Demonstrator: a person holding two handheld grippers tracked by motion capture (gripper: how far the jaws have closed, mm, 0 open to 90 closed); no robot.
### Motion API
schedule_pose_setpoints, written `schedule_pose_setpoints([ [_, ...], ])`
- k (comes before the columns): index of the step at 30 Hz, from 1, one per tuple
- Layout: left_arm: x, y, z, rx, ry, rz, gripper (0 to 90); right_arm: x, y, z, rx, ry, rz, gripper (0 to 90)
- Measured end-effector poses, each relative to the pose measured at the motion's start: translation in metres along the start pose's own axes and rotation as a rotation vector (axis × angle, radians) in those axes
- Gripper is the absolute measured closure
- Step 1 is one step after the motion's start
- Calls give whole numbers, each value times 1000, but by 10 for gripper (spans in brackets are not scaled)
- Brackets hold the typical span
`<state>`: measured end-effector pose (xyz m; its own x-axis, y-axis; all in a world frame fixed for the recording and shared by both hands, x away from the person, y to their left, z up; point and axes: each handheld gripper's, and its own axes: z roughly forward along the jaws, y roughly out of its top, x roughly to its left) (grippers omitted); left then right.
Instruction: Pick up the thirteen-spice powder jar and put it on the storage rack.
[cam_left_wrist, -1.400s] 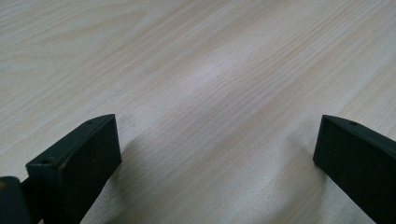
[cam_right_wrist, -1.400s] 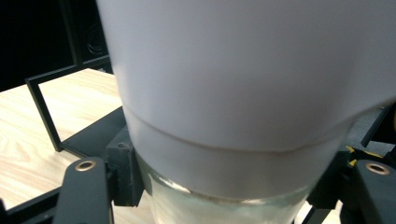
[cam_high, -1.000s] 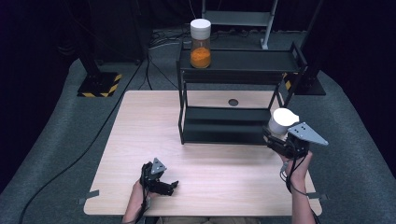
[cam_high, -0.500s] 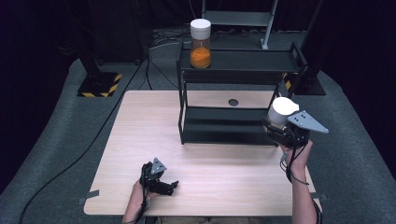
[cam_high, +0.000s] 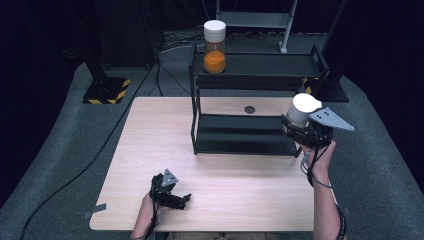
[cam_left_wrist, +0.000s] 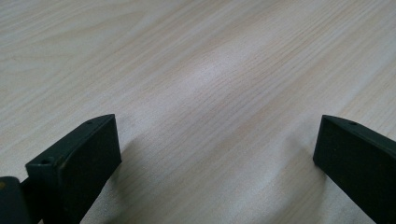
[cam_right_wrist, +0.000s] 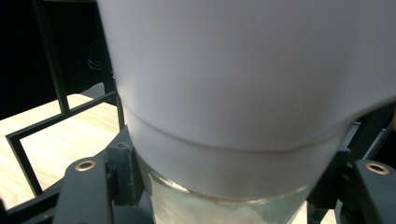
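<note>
Raised and carried toward the rack since the earlier frames, the right gripper (cam_high: 300, 129) now holds the white-lidded clear cylindrical jar (cam_high: 301, 111) at the right end of the black two-tier metal shelf rack (cam_high: 250, 107), above the level of the lower tier; the left gripper (cam_high: 175, 196) has kept its place. The jar stands upright, its long axis vertical and its lid uppermost. In the right gripper view the lid (cam_right_wrist: 243, 70) is smooth, matte and white, slightly tapered, with a stepped rim; below it shows a band of clear wall frosted with pale residue. The jaws of the right gripper are clamped on the jar just under the lid, one at either side. A grey three-cornered plate (cam_high: 331, 119) sits on top of this gripper, pointing right in the high view.

The left gripper rests low on the pale wood-grain table (cam_high: 150, 130) near its front edge. In the left gripper view its two black, blocky jaws stand spread wide with nothing between them but bare, finely grained tabletop.

On the rack's upper tier, at its left end, stands a second white-lidded clear jar part-filled with orange powder (cam_high: 215, 47), also upright. The rack is built of thin square bars and flat dark shelves.
</note>
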<state>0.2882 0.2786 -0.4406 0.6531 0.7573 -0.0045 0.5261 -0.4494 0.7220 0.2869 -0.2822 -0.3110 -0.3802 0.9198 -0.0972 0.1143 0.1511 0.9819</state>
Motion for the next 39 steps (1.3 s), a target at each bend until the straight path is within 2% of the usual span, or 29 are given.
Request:
schedule_pose_setpoints([
  [23, 0, 0, 0, 0, 0, 0, 0, -5, 32, 13, -11, 3, -14, 303],
  [39, 0, 0, 0, 1, 0, 0, 0, -12, 48, 18, -14, 1, -3, 303],
])
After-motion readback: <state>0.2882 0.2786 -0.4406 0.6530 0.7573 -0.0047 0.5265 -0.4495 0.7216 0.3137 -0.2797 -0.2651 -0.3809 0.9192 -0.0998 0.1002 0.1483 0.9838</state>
